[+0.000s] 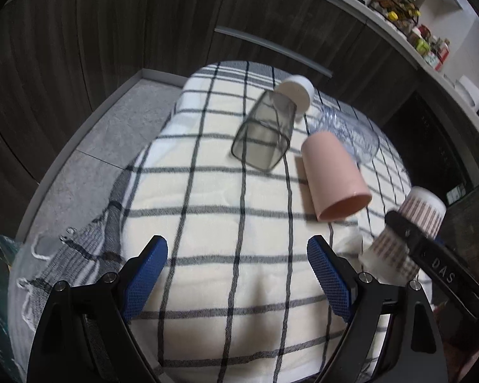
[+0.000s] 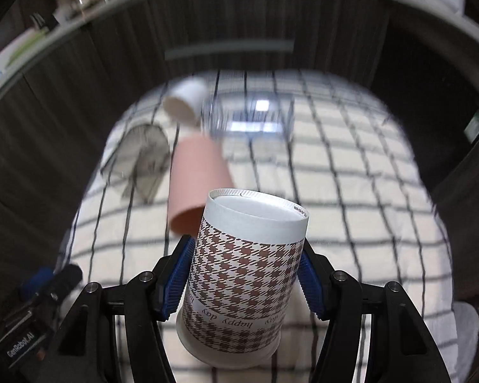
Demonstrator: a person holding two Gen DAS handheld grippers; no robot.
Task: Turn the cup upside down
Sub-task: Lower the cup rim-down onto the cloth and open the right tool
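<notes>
My right gripper (image 2: pixel 244 271) is shut on a paper cup with a brown houndstooth print (image 2: pixel 242 274). The cup is upside down, its base up and its mouth towards the cloth, held just above the table. In the left wrist view the same cup (image 1: pixel 405 233) shows at the right, blurred, with one black finger of the right gripper (image 1: pixel 431 255) across it. My left gripper (image 1: pixel 238 274) is open and empty, low over the checked cloth.
On the checked tablecloth (image 1: pixel 226 210) lie a pink cup (image 1: pixel 332 178), a smoky clear cup (image 1: pixel 263 134), a white cup (image 1: pixel 298 94) and a clear plastic cup (image 1: pixel 348 131), all on their sides. Dark cabinets stand behind, and the floor drops away at the left.
</notes>
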